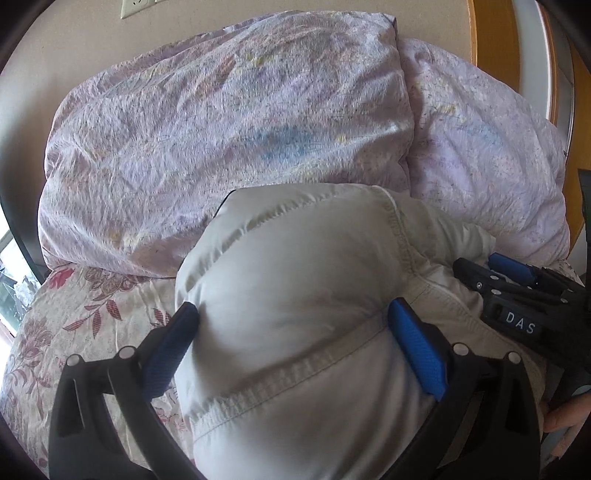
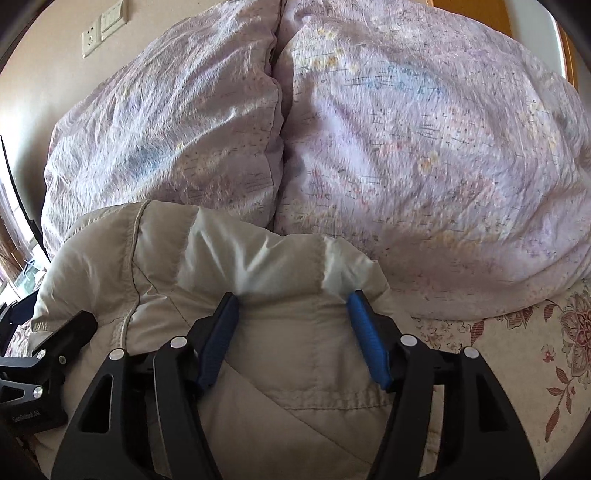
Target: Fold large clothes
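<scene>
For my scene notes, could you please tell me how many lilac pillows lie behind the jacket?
2. The left pillow and the right pillow lie side by side, touching, beyond the puffy beige jacket. More may be hidden.

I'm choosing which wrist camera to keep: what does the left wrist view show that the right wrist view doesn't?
Only left wrist: the white DAS label on the black right gripper, and bare fingers at the lower right. Only right wrist: a white wall switch. Both: the puffy beige quilted jacket between blue gripper pads, two crumpled lilac duvets, the floral bedsheet.
</scene>
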`<state>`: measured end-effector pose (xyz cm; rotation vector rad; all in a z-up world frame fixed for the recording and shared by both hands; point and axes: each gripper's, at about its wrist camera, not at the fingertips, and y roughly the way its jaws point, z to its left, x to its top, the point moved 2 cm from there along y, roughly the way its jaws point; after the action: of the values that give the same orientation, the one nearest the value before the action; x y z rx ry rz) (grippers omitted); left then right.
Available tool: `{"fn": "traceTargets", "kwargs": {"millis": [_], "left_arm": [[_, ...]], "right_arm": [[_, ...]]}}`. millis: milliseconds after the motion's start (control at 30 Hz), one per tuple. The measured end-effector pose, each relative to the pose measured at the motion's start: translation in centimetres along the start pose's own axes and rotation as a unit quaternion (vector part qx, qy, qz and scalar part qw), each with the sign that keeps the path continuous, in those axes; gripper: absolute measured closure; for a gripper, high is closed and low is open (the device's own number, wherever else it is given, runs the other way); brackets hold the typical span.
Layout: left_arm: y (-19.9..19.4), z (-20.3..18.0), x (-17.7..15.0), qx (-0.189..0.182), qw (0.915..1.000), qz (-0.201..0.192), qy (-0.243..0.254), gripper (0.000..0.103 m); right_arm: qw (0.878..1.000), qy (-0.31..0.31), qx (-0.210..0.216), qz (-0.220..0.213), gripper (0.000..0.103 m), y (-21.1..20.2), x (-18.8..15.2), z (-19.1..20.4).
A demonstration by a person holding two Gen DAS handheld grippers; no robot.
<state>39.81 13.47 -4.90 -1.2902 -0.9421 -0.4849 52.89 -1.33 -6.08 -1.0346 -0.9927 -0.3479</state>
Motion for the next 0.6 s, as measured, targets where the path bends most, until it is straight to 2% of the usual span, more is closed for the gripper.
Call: {"fn": "traceTargets", "kwargs": {"millis": [167,400,600], "left_arm": [[0.4,-0.3,-0.3,0.01,0.9999,0.0,0.007,0.002],[0.7,-0.3,-0.5,0.026,0.9995,0.008,0.017,0.002],[1.0,-0.5,-0.4,0.034,0.9991,0.007,0.023,0.002]], "right_arm": [[1.0,0.012,0.012,0.009,0.036,1.0,-0.4,-0.6],[0.999,0.0,0.006,0.038,0.034,2.9,-0.2,-0.2],[0.999,0.009,0.003,0.034,0.033,2.7,-0.3,-0.5]]}}
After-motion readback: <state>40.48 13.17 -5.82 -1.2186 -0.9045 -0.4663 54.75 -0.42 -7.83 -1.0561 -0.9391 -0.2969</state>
